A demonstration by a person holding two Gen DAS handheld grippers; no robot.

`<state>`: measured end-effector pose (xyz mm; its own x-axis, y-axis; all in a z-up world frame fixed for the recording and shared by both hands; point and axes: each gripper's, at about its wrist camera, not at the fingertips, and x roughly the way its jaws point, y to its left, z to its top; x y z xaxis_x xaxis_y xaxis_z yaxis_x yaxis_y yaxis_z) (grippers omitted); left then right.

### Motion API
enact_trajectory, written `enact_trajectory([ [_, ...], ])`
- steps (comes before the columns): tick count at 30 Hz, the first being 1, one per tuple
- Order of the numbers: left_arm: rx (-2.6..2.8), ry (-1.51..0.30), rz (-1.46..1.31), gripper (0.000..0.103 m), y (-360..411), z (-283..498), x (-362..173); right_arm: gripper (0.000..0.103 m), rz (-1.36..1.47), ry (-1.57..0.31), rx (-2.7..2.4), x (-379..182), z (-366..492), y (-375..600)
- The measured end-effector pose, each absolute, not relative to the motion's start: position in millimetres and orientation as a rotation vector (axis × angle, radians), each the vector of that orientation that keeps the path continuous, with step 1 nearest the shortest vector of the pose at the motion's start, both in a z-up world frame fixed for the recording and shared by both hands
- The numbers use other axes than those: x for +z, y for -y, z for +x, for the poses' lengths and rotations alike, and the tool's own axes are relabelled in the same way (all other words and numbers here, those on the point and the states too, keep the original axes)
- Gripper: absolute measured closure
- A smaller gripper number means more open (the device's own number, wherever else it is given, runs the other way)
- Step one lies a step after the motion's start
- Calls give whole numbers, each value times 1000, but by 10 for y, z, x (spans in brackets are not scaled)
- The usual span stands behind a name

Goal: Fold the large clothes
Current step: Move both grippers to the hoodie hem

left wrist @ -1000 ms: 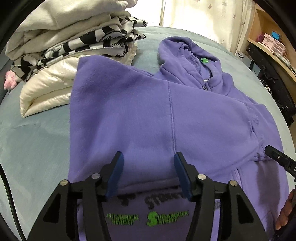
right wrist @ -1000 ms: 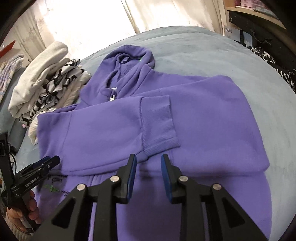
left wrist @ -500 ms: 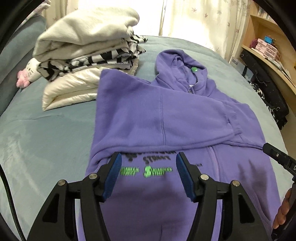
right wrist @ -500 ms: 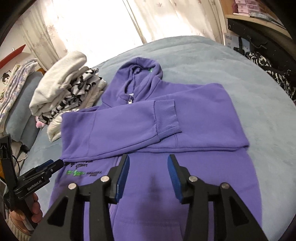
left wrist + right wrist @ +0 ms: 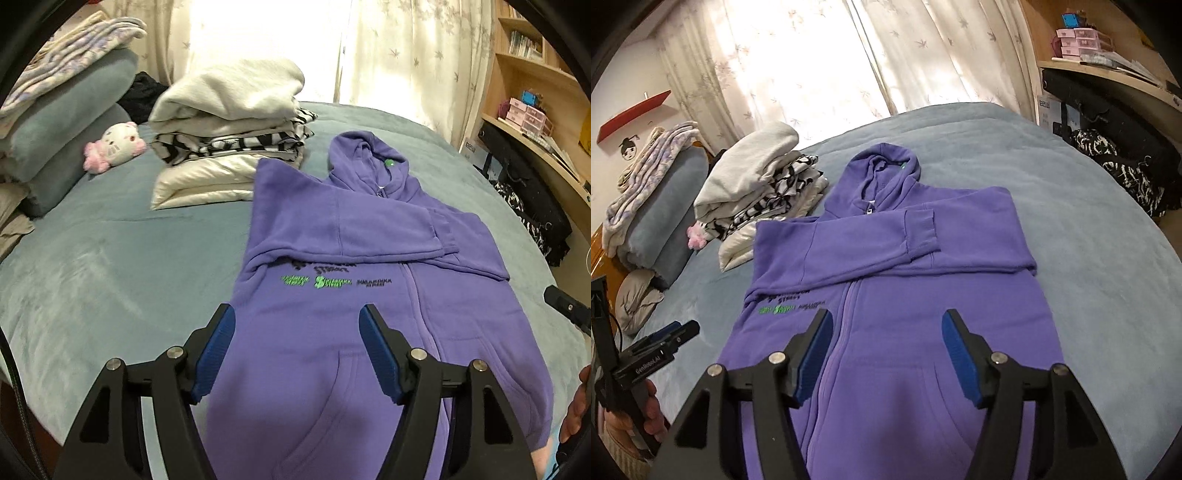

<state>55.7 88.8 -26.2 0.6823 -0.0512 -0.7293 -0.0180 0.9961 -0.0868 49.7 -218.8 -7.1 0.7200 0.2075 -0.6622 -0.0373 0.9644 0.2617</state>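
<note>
A purple zip hoodie (image 5: 369, 258) lies flat on the grey-blue bed, front up, hood toward the window, both sleeves folded across the chest. Green and black lettering shows below the sleeves. My left gripper (image 5: 297, 317) hovers above the lower left front, jaws opening, nothing between them. Over the hoodie (image 5: 905, 258) lower front near the zip hangs my right gripper (image 5: 884, 323), its jaws also opening and empty. The left gripper (image 5: 670, 332) shows at the left edge of the right wrist view, held by a hand. The right gripper's tip (image 5: 565, 304) shows at the right edge of the left wrist view.
A stack of folded clothes (image 5: 229, 129) sits on the bed (image 5: 92, 258) left of the hood, with a pink-and-white plush toy (image 5: 114, 146) and pillows (image 5: 62, 122) further left. Shelves and dark bags (image 5: 1108, 122) stand along the right. Curtains hang behind.
Both grippers have drawn back and risen from the folded sleeves toward the hem, so more of the hoodie shows. Both jaws stand wider than before, the right much wider.
</note>
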Motion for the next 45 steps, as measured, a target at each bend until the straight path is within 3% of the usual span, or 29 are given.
enact_trajectory([
  [8,10,-861,-109,35,-1079,63,-346,41,204,-795,182,-198,68,2271],
  [17,-98,-1006,-281,35,-1645,-236,-809,41,225,-854,193,-465,-379,2660],
  [27,-223,-1035,-447,35,-1911,-497,-1262,42,289,-939,168,-801,-814,3289],
  [34,-281,-1050,-493,35,-1892,-436,-1436,56,428,-953,212,-1065,-857,3505],
  [40,-374,-1028,-595,35,-1939,-432,-1510,58,499,-932,321,-1168,-777,3482],
  [45,-440,-1028,-634,35,-1925,-425,-1550,71,550,-928,358,-1193,-729,3530],
])
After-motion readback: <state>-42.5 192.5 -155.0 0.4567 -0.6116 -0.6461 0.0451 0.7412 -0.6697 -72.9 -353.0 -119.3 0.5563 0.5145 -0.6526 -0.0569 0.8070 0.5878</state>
